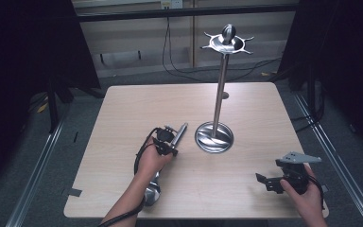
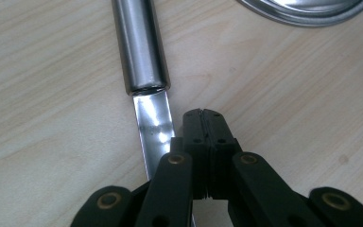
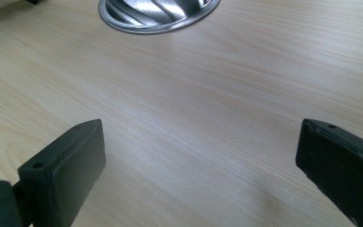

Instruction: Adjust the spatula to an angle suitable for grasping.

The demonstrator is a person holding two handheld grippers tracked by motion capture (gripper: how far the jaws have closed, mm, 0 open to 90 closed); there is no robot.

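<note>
You work in a dim room with dark curtains on both sides, a grey floor and a pale wall panel at the back where black cables hang down. In front of you stands one light wooden table (image 1: 123,123), its top bare apart from the metalware.

There is one tall steel stand (image 1: 220,90) on the table: a round dished base, a thin upright pole, and a crown of hooks at the top. Just left of its base lies one long steel utensil (image 1: 180,134), its round handle pointing toward the stand and its bowl end near the table's front edge, under your left wrist. You hold two grippers, one in each hand.

Your left gripper (image 2: 202,115) sits low over the utensil, and its jaws are pressed together with nothing between them. They rest just beside the flat shiny shank, right below the point where it enters the round handle; from the gripper view one jaw seems to touch the shank's edge.

Your right gripper (image 1: 264,181) hovers near the table's front right corner, well apart from the stand. Its jaws are spread wide over bare wood, holding nothing.
</note>
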